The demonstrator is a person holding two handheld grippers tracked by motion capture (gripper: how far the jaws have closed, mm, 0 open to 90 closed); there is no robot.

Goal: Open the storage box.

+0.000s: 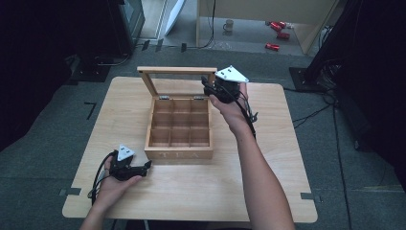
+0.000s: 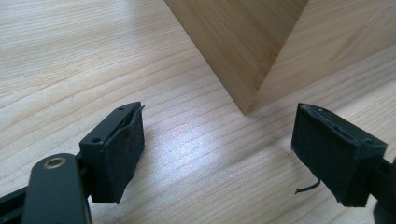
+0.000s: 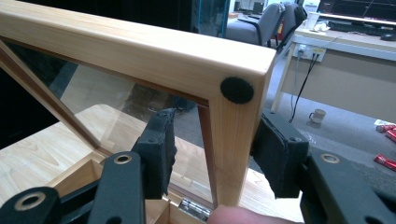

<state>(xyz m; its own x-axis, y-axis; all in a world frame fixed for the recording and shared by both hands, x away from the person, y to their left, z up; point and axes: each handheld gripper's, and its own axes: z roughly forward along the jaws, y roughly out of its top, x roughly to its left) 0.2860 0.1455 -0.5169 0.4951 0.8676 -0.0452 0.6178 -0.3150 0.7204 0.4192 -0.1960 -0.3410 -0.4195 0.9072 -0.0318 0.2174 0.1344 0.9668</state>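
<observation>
An open wooden tea box (image 1: 179, 154) stands mid-table, its several compartments bare. Its glass-paned lid (image 1: 177, 70) is upright at the back. My right gripper (image 1: 207, 86) is at the lid's right upper corner. In the right gripper view its jaws straddle the lid frame's side bar (image 3: 231, 140): the right pad (image 3: 275, 154) touches it and the left pad (image 3: 161, 149) stands a small gap off. A black felt dot (image 3: 237, 90) marks that corner. My left gripper (image 1: 146, 166) rests on the table by the box's front left corner (image 2: 243, 56), open and holding nothing (image 2: 217, 140).
The light wooden table (image 1: 201, 191) has bare room in front of and on both sides of the box. On the floor beyond lie a mug (image 1: 229, 25) and red cans (image 1: 276, 28). Dark equipment flanks both sides.
</observation>
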